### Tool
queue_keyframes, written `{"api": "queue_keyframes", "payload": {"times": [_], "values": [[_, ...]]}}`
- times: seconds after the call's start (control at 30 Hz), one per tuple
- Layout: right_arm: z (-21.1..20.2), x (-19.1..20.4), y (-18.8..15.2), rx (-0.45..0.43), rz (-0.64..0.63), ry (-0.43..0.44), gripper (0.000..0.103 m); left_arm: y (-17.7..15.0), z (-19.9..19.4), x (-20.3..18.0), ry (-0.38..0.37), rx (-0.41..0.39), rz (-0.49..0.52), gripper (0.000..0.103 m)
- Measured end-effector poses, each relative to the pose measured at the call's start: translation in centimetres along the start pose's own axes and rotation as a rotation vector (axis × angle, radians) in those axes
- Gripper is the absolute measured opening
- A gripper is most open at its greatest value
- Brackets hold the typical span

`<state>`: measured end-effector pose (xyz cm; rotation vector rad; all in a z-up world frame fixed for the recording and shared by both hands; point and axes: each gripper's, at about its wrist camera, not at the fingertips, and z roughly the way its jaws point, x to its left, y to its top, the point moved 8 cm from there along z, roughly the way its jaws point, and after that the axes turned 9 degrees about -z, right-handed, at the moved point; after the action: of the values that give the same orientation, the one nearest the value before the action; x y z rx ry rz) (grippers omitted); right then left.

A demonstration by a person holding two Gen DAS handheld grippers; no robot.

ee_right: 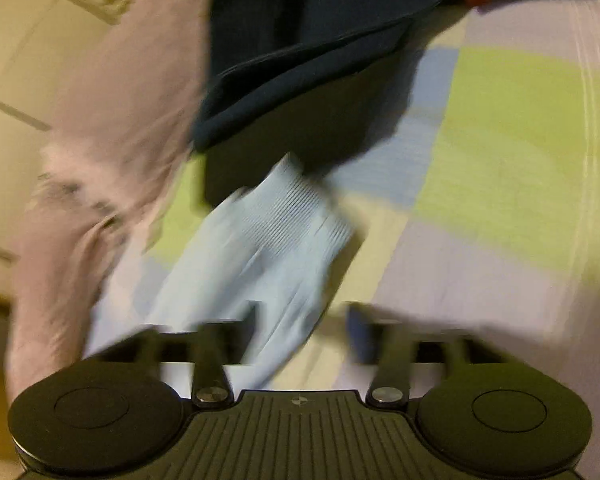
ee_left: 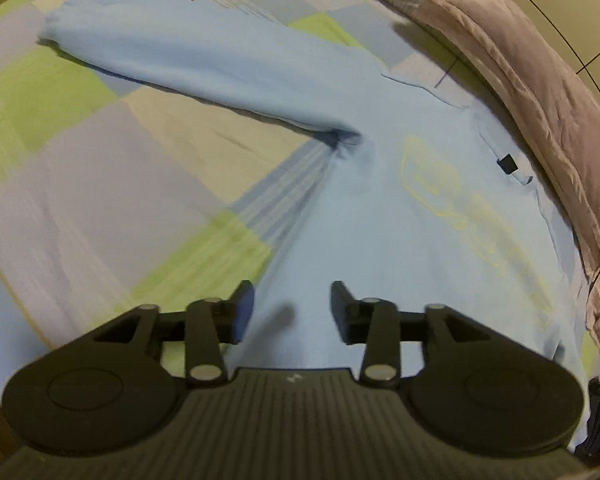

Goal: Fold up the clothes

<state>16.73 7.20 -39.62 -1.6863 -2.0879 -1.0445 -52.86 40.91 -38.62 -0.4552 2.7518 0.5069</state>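
A light blue sweatshirt (ee_left: 400,216) with a yellow print lies flat on the checked bedspread (ee_left: 100,184). One sleeve (ee_left: 188,60) stretches out to the far left. My left gripper (ee_left: 292,312) is open just above the body's lower left edge, holding nothing. In the right wrist view, blurred by motion, the other sleeve's ribbed cuff (ee_right: 276,232) lies on the bed. My right gripper (ee_right: 300,332) is open over the sleeve, with fabric between the fingers but not clamped.
A pink quilt (ee_left: 540,92) is bunched along the bed's right side, also seen in the right wrist view (ee_right: 112,120). A pile of dark blue and red clothes (ee_right: 308,40) lies beyond the cuff. A pale wardrobe (ee_right: 16,80) stands at left.
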Motion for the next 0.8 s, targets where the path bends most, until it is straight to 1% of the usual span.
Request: {"api": "queue_keyframes", "payload": {"times": [0.07, 0.17, 0.27, 0.3, 0.37, 0.47, 0.5, 0.53, 0.57, 0.6, 0.63, 0.67, 0.7, 0.73, 0.8], "values": [[-0.5, 2.6, -5.1, 0.166, -0.049, 0.101, 0.064, -0.1, -0.4, 1.5, 0.007, 0.001, 0.008, 0.039], [-1.4, 6.2, -14.5, 0.405, -0.112, 0.227, 0.064, -0.5, -0.5, 3.9, -0.010, 0.019, -0.027, 0.040], [-1.8, 7.5, -20.4, 0.487, -0.165, 0.243, 0.064, -1.5, -0.1, 5.8, -0.041, 0.059, -0.071, 0.041], [-1.6, 7.5, -21.7, 0.496, -0.155, 0.239, 0.064, -1.9, 0.1, 6.2, -0.058, 0.073, -0.079, 0.041], [-1.1, 7.4, -23.2, 0.480, -0.105, 0.245, 0.064, -2.6, 0.7, 6.7, -0.091, 0.095, -0.101, 0.042], [-0.3, 7.8, -23.2, 0.431, -0.091, 0.233, 0.064, -4.0, 1.9, 6.6, -0.172, 0.158, -0.141, 0.043], [0.1, 8.0, -23.2, 0.417, -0.081, 0.234, 0.064, -4.5, 2.3, 6.3, -0.186, 0.171, -0.132, 0.043], [0.2, 8.1, -23.2, 0.403, -0.066, 0.235, 0.064, -4.9, 2.5, 5.9, -0.196, 0.166, -0.114, 0.042], [0.3, 8.1, -23.4, 0.389, -0.050, 0.235, 0.064, -5.3, 2.6, 5.6, -0.203, 0.157, -0.093, 0.038], [0.2, 8.2, -23.7, 0.375, -0.045, 0.236, 0.063, -5.5, 2.7, 5.5, -0.208, 0.159, -0.089, 0.017], [0.2, 8.4, -23.7, 0.370, -0.067, 0.226, 0.023, -5.6, 2.8, 5.3, -0.213, 0.160, -0.085, 0.003], [0.2, 8.6, -23.6, 0.369, -0.100, 0.211, 0.004, -5.7, 2.7, 5.4, -0.229, 0.166, -0.106, 0.003], [0.2, 8.8, -23.4, 0.367, -0.132, 0.196, 0.004, -5.4, 2.0, 5.4, -0.264, 0.157, -0.110, 0.003], [-0.4, 9.5, -23.2, 0.354, -0.165, 0.208, 0.004, -5.2, 1.3, 5.4, -0.301, 0.148, -0.112, 0.003], [-2.1, 11.0, -22.8, 0.319, -0.232, 0.251, 0.004, -4.8, -0.8, 5.8, -0.354, 0.118, -0.066, 0.003]]}}
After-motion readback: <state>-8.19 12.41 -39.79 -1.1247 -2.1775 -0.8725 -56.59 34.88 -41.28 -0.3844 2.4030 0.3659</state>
